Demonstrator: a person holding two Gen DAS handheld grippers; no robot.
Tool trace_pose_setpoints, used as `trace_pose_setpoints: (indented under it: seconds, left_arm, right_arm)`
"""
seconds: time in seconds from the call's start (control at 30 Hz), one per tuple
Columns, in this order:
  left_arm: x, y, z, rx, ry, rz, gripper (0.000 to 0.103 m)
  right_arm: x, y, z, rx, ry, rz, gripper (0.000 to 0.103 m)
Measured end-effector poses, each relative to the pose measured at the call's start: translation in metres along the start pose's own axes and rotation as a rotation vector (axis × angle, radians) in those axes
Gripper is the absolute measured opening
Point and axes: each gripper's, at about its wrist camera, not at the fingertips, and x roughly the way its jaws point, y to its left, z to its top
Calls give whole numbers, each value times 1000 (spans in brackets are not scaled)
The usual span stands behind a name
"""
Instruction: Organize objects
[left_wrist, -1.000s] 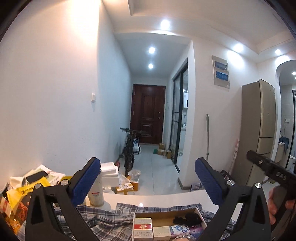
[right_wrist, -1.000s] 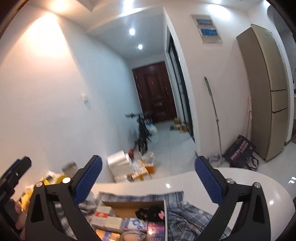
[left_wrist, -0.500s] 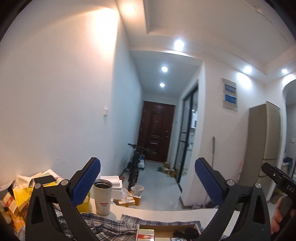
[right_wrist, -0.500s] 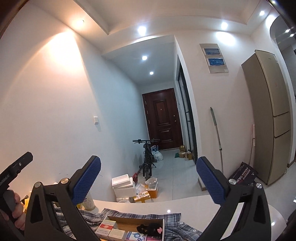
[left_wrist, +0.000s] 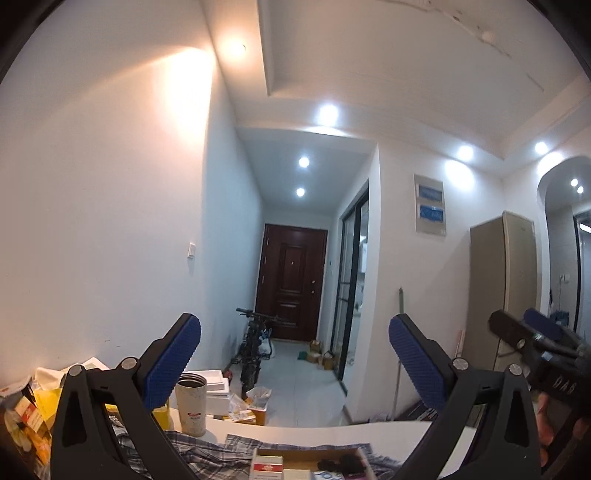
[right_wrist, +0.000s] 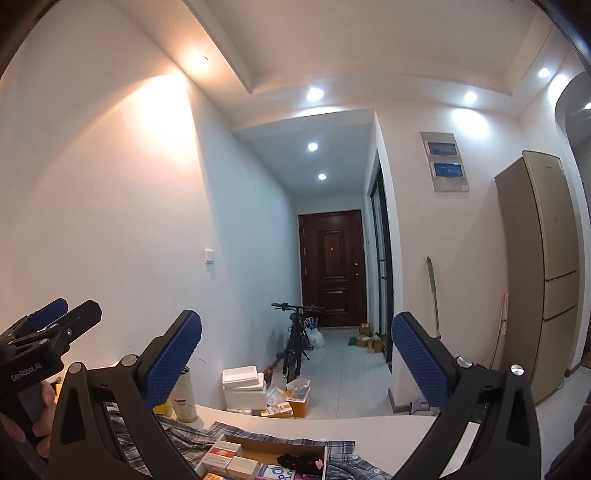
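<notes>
Both grippers are held high above a white table (left_wrist: 332, 432), pointing toward the hallway. My left gripper (left_wrist: 295, 363) is open with nothing between its blue pads (left_wrist: 173, 363). My right gripper (right_wrist: 295, 360) is open too and also holds nothing. A shallow cardboard box (right_wrist: 273, 448) with several small cartons and a black item lies on a plaid shirt (right_wrist: 184, 439) at the bottom edge; the same box (left_wrist: 306, 456) shows in the left wrist view. Each view catches the other tool: the right gripper (left_wrist: 524, 328) at the right edge, the left gripper (right_wrist: 70, 312) at the left, with a hand (right_wrist: 40, 406) under it.
A steel tumbler (left_wrist: 190, 404) stands on the table's far left beside yellow packets (left_wrist: 37, 406). Beyond the table edge are white foam boxes (right_wrist: 243, 387), a bicycle (right_wrist: 295, 339), a dark door (right_wrist: 332, 266) and a tall fridge (right_wrist: 546, 266) on the right.
Both cameras have tilted upward, so the box and shirt have dropped to the bottom edge and more ceiling shows. Both grippers have stayed open and hold nothing.
</notes>
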Motion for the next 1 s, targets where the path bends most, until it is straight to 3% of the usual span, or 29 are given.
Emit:
trace_pose_setpoints:
  seconds: [0.13, 0.33, 0.67, 0.83, 1.0]
  left_arm:
    - [-26, -10, 16, 6, -11, -82, 103]
    - [-57, -17, 13, 64, 46, -95, 103]
    - [-120, -17, -48, 89, 159, -87, 103]
    - [-115, -21, -84, 153, 230, -73, 103]
    - [-113, -6, -124, 111, 279, -83, 103]
  right_arm:
    - [-25, 17, 12, -40, -39, -3, 103]
    - [-66, 25, 3, -89, -23, -21, 103]
    - [-120, 32, -66, -109, 95, -69, 103]
    - [-129, 27, -98, -97, 134, -62, 103]
    - [-124, 23, -128, -64, 178, -66, 103]
